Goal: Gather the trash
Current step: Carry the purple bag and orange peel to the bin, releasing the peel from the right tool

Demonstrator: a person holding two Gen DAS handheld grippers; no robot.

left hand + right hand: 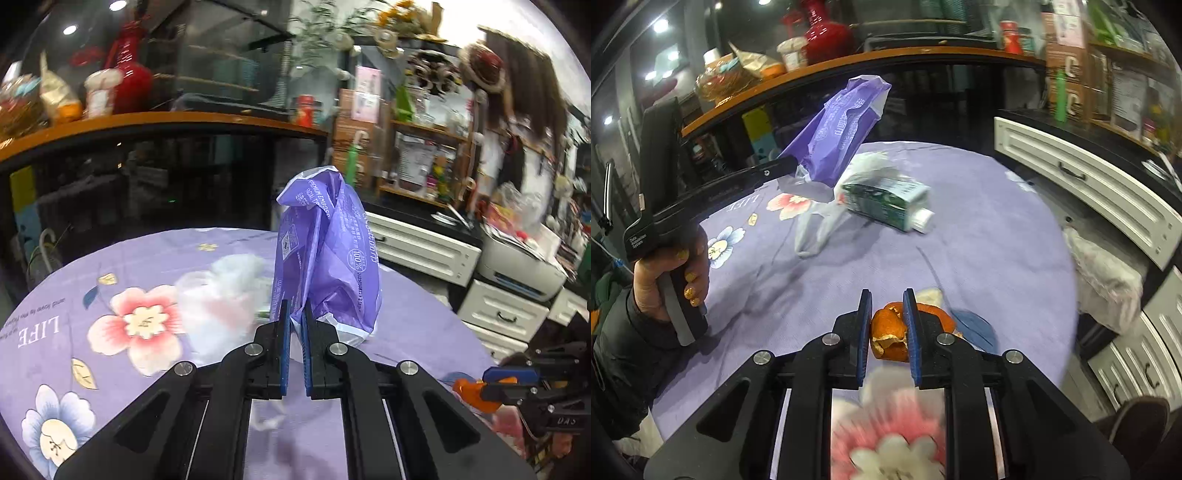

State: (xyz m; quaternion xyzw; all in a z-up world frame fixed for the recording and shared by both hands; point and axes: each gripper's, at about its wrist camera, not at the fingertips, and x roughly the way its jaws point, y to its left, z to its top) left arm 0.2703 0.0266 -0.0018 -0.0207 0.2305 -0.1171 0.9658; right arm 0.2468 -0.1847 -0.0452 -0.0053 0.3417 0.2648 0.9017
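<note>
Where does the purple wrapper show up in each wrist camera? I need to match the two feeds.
Left wrist view: the purple wrapper stands at centre frame, pinched at its bottom edge by the left gripper.
Right wrist view: the same wrapper is upper left of centre, held up above the table at the tip of the left gripper.
Shared landmark: the red vase on the wooden shelf behind the table.
</note>
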